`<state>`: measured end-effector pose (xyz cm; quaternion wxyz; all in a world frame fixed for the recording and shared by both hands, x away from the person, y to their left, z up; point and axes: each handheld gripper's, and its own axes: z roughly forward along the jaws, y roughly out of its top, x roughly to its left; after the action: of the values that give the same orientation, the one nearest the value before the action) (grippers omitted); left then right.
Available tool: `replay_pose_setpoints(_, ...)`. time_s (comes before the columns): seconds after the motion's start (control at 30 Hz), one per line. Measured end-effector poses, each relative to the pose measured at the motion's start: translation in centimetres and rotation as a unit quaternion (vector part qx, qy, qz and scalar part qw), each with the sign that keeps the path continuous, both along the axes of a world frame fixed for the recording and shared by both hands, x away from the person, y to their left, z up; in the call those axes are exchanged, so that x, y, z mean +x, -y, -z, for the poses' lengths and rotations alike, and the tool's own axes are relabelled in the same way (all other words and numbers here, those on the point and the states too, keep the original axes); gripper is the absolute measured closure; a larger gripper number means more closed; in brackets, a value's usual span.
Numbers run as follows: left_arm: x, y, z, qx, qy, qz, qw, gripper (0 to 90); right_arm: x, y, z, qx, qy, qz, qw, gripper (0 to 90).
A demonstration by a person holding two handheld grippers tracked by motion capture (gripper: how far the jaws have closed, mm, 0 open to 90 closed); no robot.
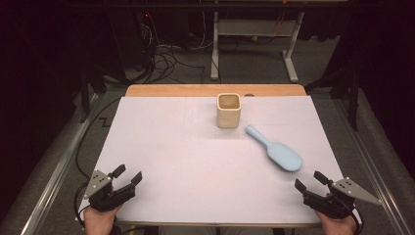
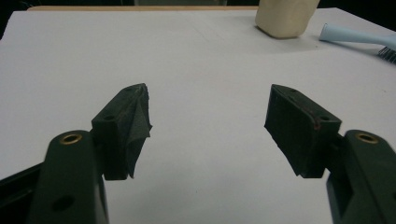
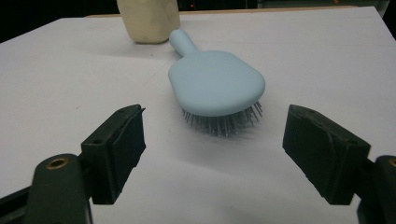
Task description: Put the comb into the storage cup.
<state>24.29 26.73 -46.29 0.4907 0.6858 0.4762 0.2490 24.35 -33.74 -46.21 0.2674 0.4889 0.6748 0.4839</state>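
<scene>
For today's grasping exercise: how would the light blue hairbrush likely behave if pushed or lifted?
The hairbrush lies bristles down, so it would probably drag rather than roll. Its smooth, rounded back may slip between pads. The narrow handle looks stiff, likely the easier grip.

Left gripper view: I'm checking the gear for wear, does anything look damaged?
Yes. On the left gripper, the dark covering of the left-hand pad has come loose and juts out in a crumpled fold. The opposite pad lies flat, with slightly frayed edges.
</scene>
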Motion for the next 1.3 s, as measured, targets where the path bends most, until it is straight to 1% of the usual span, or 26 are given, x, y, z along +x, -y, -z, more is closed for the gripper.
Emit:
replay_pose_setpoints(0.13, 0.1, 0.1, 0.0, 0.000, 0.001, 0.001, 1.0000, 31.7, 0.0, 0.2, 0.0, 0.002, -0.001, 0.002, 1.0000, 21.7)
replay_pose_setpoints(0.2, 0.1, 0.1, 0.0, 0.003, -0.002, 0.001, 1.0000, 31.7, 0.0, 0.2, 0.0, 0.004, -0.001, 0.003, 1.0000, 21.7)
replay_pose_setpoints(0.33, 0.0, 0.0, 0.0, 0.003, -0.001, 0.001, 1.0000, 31.7, 0.0, 0.2, 0.0, 0.007, -0.005, 0.003, 1.0000, 21.8)
replay_pose_setpoints(0.4, 0.0, 0.1, 0.0, -0.001, -0.003, 0.002, 1.0000, 31.8, -0.1, 0.0, -0.1, 0.006, 0.003, -0.001, 1.0000, 24.2)
replay_pose_setpoints(0.47, 0.0, 0.2, 0.0, 0.000, -0.003, 0.003, 1.0000, 31.7, -0.2, 0.0, -0.1, 0.007, 0.005, 0.000, 1.0000, 24.5)
replay_pose_setpoints(0.5, 0.1, 0.2, 0.0, 0.002, -0.006, 0.005, 1.0000, 31.7, -0.1, 0.0, -0.1, 0.007, 0.003, 0.001, 1.0000, 24.5)
replay_pose_setpoints(0.6, 0.1, 0.3, 0.0, 0.002, -0.005, 0.005, 1.0000, 31.7, -0.1, 0.1, -0.2, 0.012, 0.003, 0.002, 0.9999, 24.9)
replay_pose_setpoints(0.77, 0.0, 0.2, 0.0, 0.001, -0.002, 0.004, 1.0000, 31.6, -0.4, 0.0, -0.5, 0.011, 0.006, 0.000, 0.9999, 25.1)
replay_pose_setpoints(0.8, -0.1, 0.1, 0.0, 0.001, -0.002, 0.004, 1.0000, 31.6, -0.6, 0.0, -0.7, 0.012, 0.004, -0.004, 0.9999, 25.1)
replay_pose_setpoints(0.87, 0.0, 0.0, 0.0, 0.000, -0.003, 0.003, 1.0000, 31.6, -0.7, 0.1, -0.9, 0.014, 0.002, -0.003, 0.9999, 25.0)
replay_pose_setpoints(1.0, 0.0, 0.1, 0.0, -0.001, -0.002, 0.004, 1.0000, 31.6, -0.8, 0.1, -1.0, 0.012, -0.002, 0.001, 0.9999, 25.2)
replay_pose_setpoints(1.1, 0.0, 0.2, 0.0, 0.000, -0.002, 0.005, 1.0000, 31.6, -0.6, -0.3, -1.2, 0.009, -0.005, -0.005, 0.9999, 24.8)
replay_pose_setpoints(1.13, 0.0, 0.2, 0.0, 0.001, -0.002, 0.005, 1.0000, 31.6, -0.5, -0.6, -1.3, 0.004, 0.000, -0.008, 1.0000, 23.5)
replay_pose_setpoints(1.3, 0.0, 0.2, 0.0, 0.000, -0.002, 0.005, 1.0000, 31.6, -0.3, -1.0, -1.6, 0.001, 0.005, -0.014, 0.9999, 23.2)
